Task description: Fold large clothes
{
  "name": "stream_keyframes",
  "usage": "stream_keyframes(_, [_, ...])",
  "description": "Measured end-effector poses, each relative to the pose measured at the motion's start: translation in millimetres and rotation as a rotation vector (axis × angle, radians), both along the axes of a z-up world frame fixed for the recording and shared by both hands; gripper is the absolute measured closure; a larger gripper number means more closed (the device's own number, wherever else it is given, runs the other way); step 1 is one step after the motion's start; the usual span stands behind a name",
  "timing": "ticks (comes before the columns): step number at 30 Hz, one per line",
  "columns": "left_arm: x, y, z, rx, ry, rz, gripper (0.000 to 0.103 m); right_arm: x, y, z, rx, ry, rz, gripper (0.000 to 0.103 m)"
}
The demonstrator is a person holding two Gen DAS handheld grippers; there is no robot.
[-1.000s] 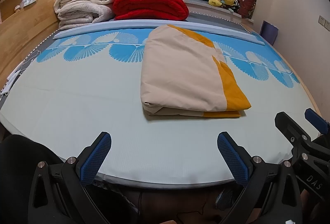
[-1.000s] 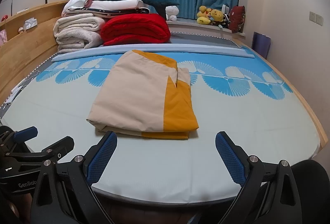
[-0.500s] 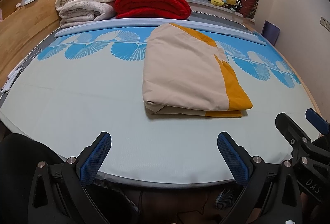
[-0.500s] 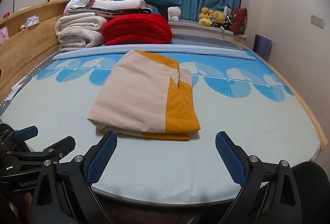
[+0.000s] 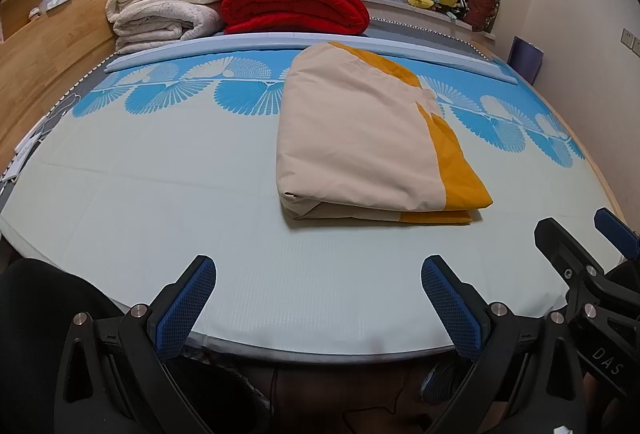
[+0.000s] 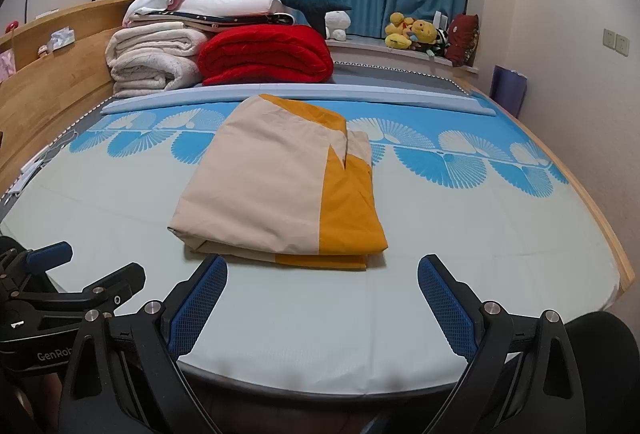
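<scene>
A beige and orange cloth (image 5: 360, 142) (image 6: 280, 186) lies folded into a thick rectangle on the pale bed mat (image 5: 140, 194) (image 6: 480, 234), with its layered edge facing me. My left gripper (image 5: 318, 274) stands open over the mat's near edge, short of the cloth and holding nothing. My right gripper (image 6: 322, 270) is open too, just in front of the cloth's near edge, with nothing between its blue pads. Each gripper shows at the side of the other's view.
Folded white blankets (image 6: 152, 58) and a red quilt (image 6: 268, 54) are stacked at the far end of the bed. A wooden headboard (image 5: 48, 46) runs along the left. Plush toys (image 6: 412, 30) sit on the sill under blue curtains. A wall stands close on the right.
Both views have shifted slightly; the cloth sits a little lower and nearer in frame. The cloth itself has not moved, and both grippers stay open.
</scene>
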State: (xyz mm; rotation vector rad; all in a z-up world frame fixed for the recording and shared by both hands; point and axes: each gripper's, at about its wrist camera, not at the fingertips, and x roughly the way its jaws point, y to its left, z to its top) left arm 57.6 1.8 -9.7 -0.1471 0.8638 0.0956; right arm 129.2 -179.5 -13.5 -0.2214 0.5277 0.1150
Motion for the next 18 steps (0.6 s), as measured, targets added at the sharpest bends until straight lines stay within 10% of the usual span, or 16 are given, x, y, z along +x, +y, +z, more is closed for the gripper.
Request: stream_keyframes(18, [-0.2, 2.4, -0.8, 0.001, 0.0, -0.003, 0.001, 0.1, -0.8, 0.5, 0.0, 0.0, 0.002, 0.007])
